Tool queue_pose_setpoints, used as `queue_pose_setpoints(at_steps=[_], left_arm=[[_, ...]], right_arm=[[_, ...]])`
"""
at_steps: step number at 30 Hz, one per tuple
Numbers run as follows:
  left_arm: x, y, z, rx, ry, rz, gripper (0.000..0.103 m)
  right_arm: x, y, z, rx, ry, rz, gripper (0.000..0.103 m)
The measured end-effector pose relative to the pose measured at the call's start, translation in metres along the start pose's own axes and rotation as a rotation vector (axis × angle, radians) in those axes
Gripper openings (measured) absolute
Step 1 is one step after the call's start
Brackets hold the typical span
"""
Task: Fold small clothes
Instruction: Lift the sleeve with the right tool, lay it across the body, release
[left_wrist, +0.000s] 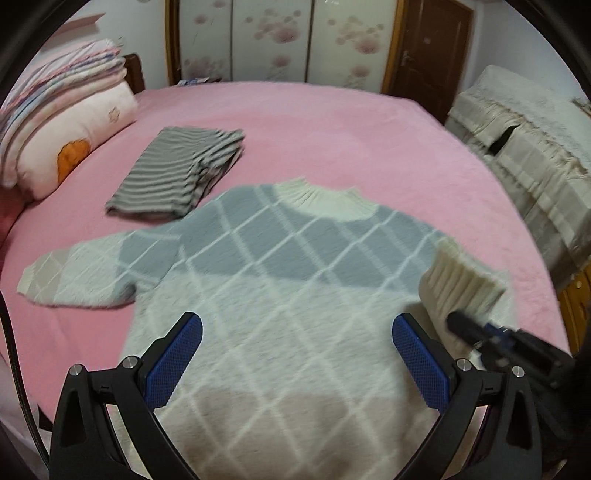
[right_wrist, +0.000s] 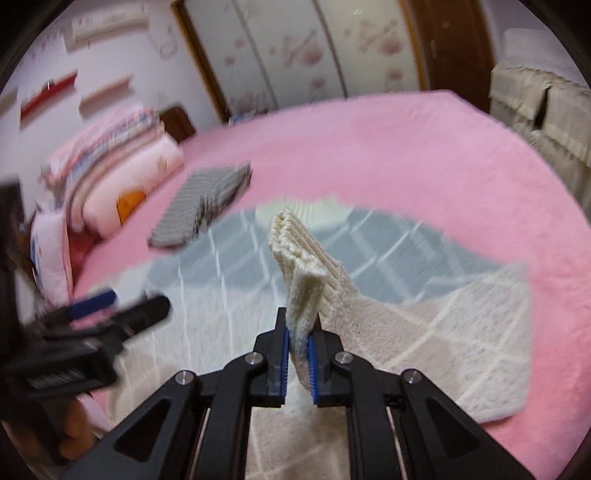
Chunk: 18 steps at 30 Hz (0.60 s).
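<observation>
Through the left wrist camera, I saw my left gripper (left_wrist: 297, 354) spread wide with nothing between its blue pads (left_wrist: 175, 360), hovering over the lower body of the diamond-patterned sweater (left_wrist: 266, 302). The sweater lay flat on the pink bedspread (left_wrist: 332, 129), its collar pointing away from the gripper and one sleeve stretched out to the gripper's left. Off to its right, the right gripper (left_wrist: 469, 330) came in from the edge, holding up the ribbed cream cuff (left_wrist: 458, 288) of the other sleeve. Beyond the sweater, ahead and to the left, sat one folded striped garment (left_wrist: 177, 173). I counted one sweater, one striped piece, two grippers and one stack of pillows and quilts (left_wrist: 62, 122) at the far left.

Through the right wrist camera, my right gripper (right_wrist: 299, 354) was pressed together on the cuff (right_wrist: 299, 266), which stood up straight out of the jaws just ahead of them. The rest of the sweater (right_wrist: 443, 332) spread below and beyond. The left gripper (right_wrist: 122, 306) showed blurred, low to the left, its jaws apart. The single striped garment (right_wrist: 203, 206) lay ahead to the left.
</observation>
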<state>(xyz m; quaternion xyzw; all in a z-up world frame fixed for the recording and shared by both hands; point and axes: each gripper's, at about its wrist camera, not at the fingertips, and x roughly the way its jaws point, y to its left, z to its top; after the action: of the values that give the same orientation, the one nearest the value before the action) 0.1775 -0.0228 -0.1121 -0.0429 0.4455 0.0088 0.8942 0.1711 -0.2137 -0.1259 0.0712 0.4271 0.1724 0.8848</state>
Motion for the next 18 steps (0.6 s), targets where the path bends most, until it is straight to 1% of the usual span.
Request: queue_pose_setpoints(at_steps=[2, 5, 7, 8, 9, 10, 11, 12, 15, 18], left_arm=[[0.010, 0.009, -0.007, 0.001, 0.025, 0.012, 0.103], [0.026, 0.021, -0.019, 0.004, 0.071, 0.014, 0.103], [0.031, 0.025, -0.026, 0.001, 0.091, 0.000, 0.103], [0.034, 0.027, -0.027, -0.002, 0.100, -0.010, 0.103], [0.036, 0.028, -0.029, -0.006, 0.108, -0.022, 0.103], [0.038, 0.029, -0.030, -0.009, 0.115, -0.038, 0.103], [0.039, 0.030, -0.030, -0.011, 0.119, -0.049, 0.103], [0.040, 0.029, -0.031, -0.012, 0.123, -0.064, 0.103], [0.040, 0.027, -0.032, -0.015, 0.129, -0.113, 0.103], [0.040, 0.019, -0.034, -0.015, 0.145, -0.182, 0.101]], right_arm=[[0.021, 0.008, -0.016, -0.015, 0.055, 0.002, 0.009], [0.042, 0.013, -0.034, -0.033, 0.122, -0.005, 0.013], [0.049, 0.015, -0.042, -0.043, 0.149, -0.011, 0.017], [0.048, 0.014, -0.043, -0.045, 0.154, -0.012, 0.024], [0.045, 0.014, -0.046, -0.047, 0.155, -0.016, 0.031], [0.041, 0.013, -0.044, -0.051, 0.150, -0.019, 0.034], [0.037, 0.012, -0.044, -0.056, 0.143, -0.021, 0.041], [0.029, 0.012, -0.046, -0.065, 0.130, -0.023, 0.045], [0.012, 0.013, -0.045, -0.089, 0.101, -0.023, 0.046], [-0.005, 0.010, -0.051, -0.109, 0.076, -0.051, 0.046]])
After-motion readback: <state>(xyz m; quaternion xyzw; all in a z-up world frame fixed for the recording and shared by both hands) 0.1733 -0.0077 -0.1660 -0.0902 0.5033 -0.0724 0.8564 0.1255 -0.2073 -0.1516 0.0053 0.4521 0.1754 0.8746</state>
